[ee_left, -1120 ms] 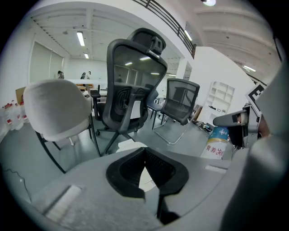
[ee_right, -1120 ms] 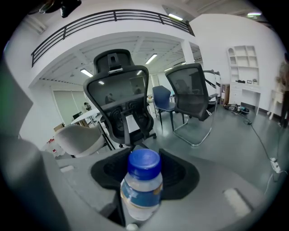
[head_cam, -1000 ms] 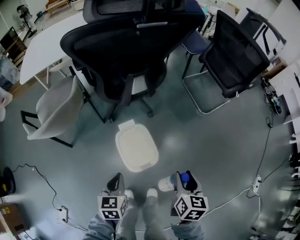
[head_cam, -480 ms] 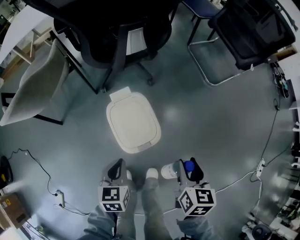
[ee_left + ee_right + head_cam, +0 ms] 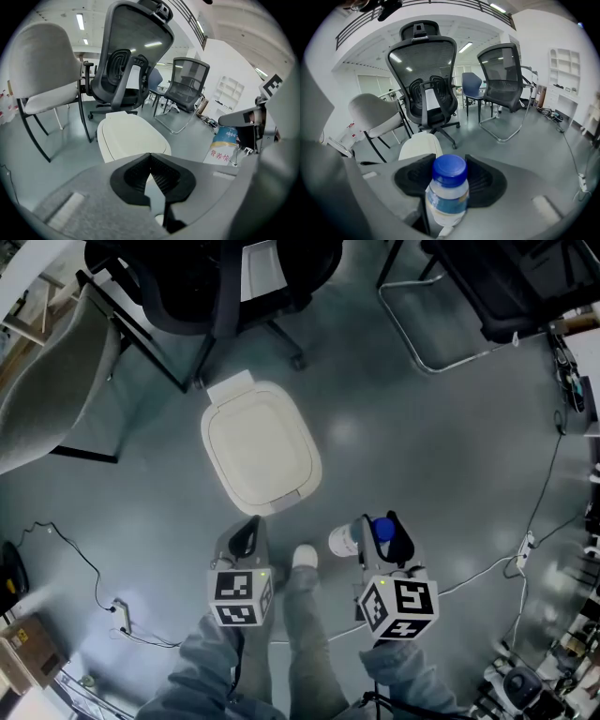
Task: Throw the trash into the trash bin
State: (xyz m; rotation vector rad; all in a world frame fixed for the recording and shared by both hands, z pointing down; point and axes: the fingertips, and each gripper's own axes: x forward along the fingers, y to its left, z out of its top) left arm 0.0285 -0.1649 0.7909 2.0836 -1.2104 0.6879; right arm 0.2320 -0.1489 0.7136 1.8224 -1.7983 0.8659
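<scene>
Bottle (image 5: 446, 197) | blue-capped trash, pinched in the right gripper (image 5: 382, 538) jaws, near the trash bin (image 5: 258, 448) on the floor | bin lid down | left gripper (image 5: 246, 542) jaws pressed together, empty | advice: open the lid first, then release the bottle squarely over the opening

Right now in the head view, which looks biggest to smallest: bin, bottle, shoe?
1. bin
2. bottle
3. shoe
The bottle and shoe look close; the bottle is nearer the camera, so unsure.
</scene>
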